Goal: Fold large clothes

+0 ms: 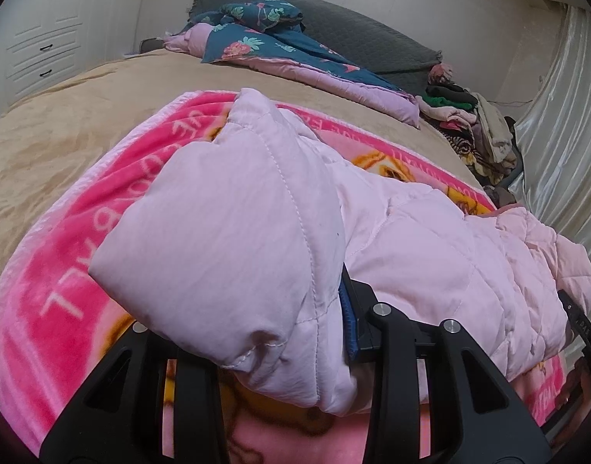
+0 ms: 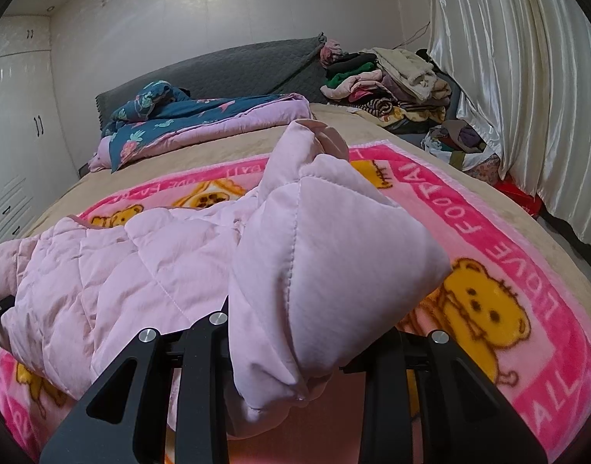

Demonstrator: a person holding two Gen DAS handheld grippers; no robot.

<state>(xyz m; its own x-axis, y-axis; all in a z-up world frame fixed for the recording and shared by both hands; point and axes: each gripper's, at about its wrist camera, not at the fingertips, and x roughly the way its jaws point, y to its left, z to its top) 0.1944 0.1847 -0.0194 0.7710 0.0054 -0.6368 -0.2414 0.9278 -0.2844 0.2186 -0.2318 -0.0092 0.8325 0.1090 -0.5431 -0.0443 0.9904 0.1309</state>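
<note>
A pale pink quilted puffer jacket (image 1: 431, 239) lies across a bright pink fleece bear-print blanket (image 1: 63, 270) on a tan bed (image 1: 63, 123). The left gripper (image 1: 295, 340) pinches jacket fabric at 6 o'clock; the right gripper (image 2: 295, 348) likewise clamps a bunched fold.

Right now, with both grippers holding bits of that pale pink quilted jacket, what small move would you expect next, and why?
Probably carry both held sleeves inward and lay them across the body of the pale pink quilted jacket. The left gripper and right gripper each pinch a puffy sleeve lifted above the pink bear-print blanket, while the jacket's body lies flat between them.
</note>
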